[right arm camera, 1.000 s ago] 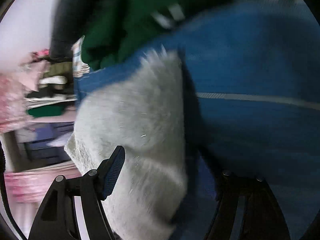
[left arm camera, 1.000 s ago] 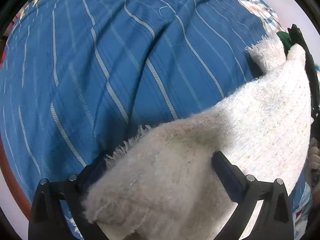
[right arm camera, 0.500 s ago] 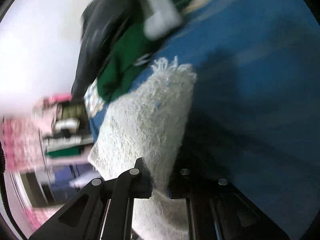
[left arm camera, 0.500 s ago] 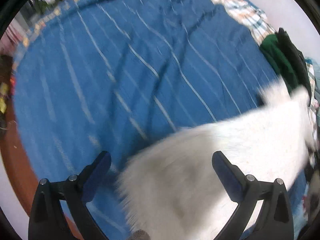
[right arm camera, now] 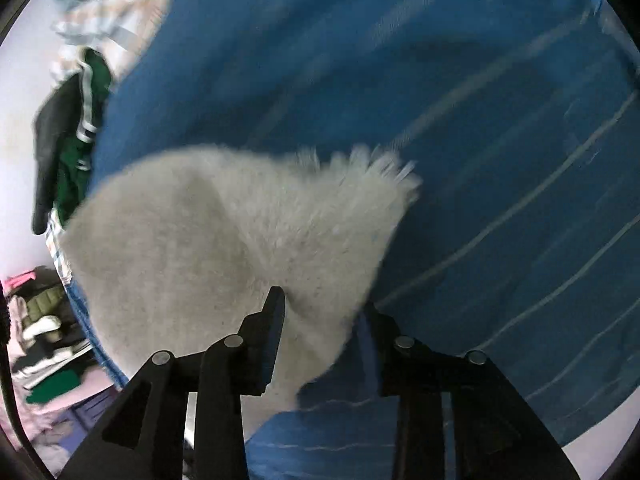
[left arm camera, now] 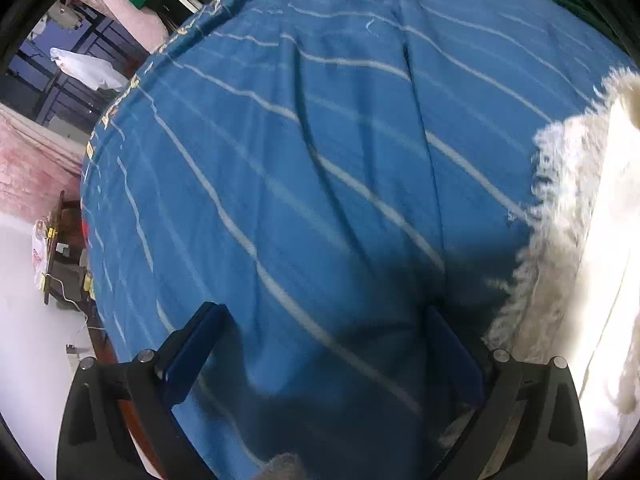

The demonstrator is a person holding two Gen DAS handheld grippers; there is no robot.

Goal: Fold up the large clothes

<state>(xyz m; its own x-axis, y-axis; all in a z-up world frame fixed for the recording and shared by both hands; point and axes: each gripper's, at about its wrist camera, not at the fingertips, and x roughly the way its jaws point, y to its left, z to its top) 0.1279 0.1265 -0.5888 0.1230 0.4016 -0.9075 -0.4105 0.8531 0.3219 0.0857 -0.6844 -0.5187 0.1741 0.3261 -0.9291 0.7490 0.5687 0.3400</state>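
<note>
On the blue striped bed (right arm camera: 500,120) the white fuzzy garment (right arm camera: 224,232) lies part-folded, its corner between the right tool (right arm camera: 320,312), whose jaws have just been opening, while the left tool (left arm camera: 324,336) gapes empty; next, I judge, regrasp an edge.

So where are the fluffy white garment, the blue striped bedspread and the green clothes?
fluffy white garment (right arm camera: 224,240), right wrist view, its middle.
blue striped bedspread (left arm camera: 280,160), left wrist view, open stretch.
green clothes (right arm camera: 72,168), right wrist view, left-edge pile.
</note>
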